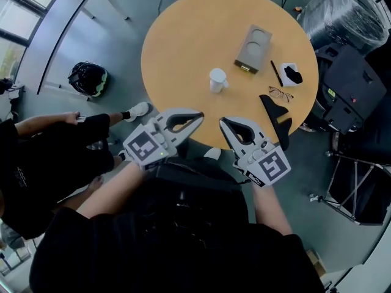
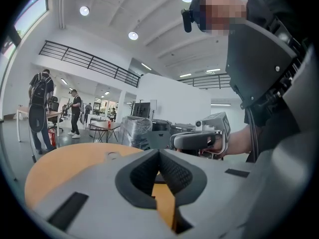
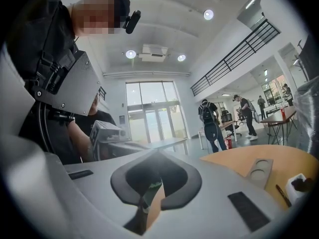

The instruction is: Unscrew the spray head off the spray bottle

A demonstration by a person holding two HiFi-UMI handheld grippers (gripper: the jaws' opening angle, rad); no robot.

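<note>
Left gripper [image 1: 199, 116] and right gripper [image 1: 223, 122], both clenched on nothing, hover short of the white bottle [image 1: 217, 80]. Only the head view shows it; only the gripper views catch distant walkers [image 3: 210, 124].

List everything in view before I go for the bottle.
table: one, tan, round, centre
spray bottle: one, white, mid-table
tray: one, grey, beyond the bottle
pen: one, black, right of tray
box: one, white, beside the pen
glasses: one pair, dark-rimmed, table's right edge
helmet: one, black, floor at left
wrapped load: one, clear film, upper right
seated person: one, dark clothes, left
left gripper: one, grey, shut, empty, near edge
right gripper: one, grey, shut, empty, beside it
</note>
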